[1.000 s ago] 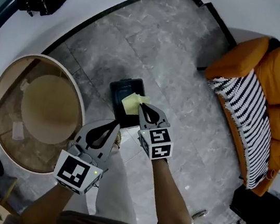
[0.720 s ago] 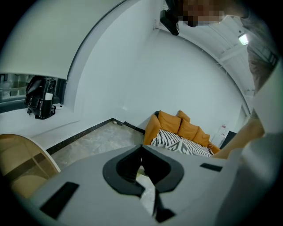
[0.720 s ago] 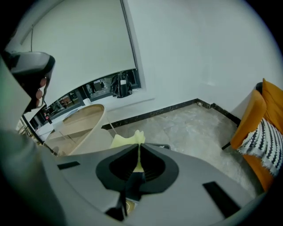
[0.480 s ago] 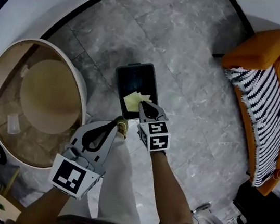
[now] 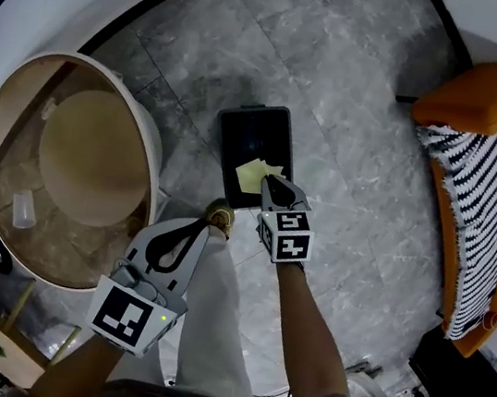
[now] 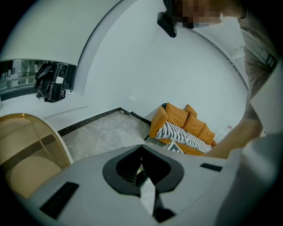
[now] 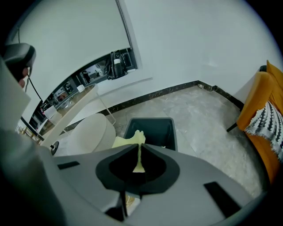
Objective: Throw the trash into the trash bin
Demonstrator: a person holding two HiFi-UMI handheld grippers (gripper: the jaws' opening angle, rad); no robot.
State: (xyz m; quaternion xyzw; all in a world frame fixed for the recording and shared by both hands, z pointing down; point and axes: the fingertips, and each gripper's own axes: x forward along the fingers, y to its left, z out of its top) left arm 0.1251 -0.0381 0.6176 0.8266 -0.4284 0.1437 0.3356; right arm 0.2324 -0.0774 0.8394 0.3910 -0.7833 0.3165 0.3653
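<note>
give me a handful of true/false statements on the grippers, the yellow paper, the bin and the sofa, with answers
1. The right gripper is shut on a yellow paper. True.
2. The left gripper also holds trash. False: its jaws are together with nothing between them.
3. In the head view the yellow paper lies over the open mouth of the dark trash bin. True.
4. The trash bin stands on the round table. False: it stands on the grey floor, beside the table.
5. The sofa is blue. False: it is orange, with a black-and-white striped throw on it.
</note>
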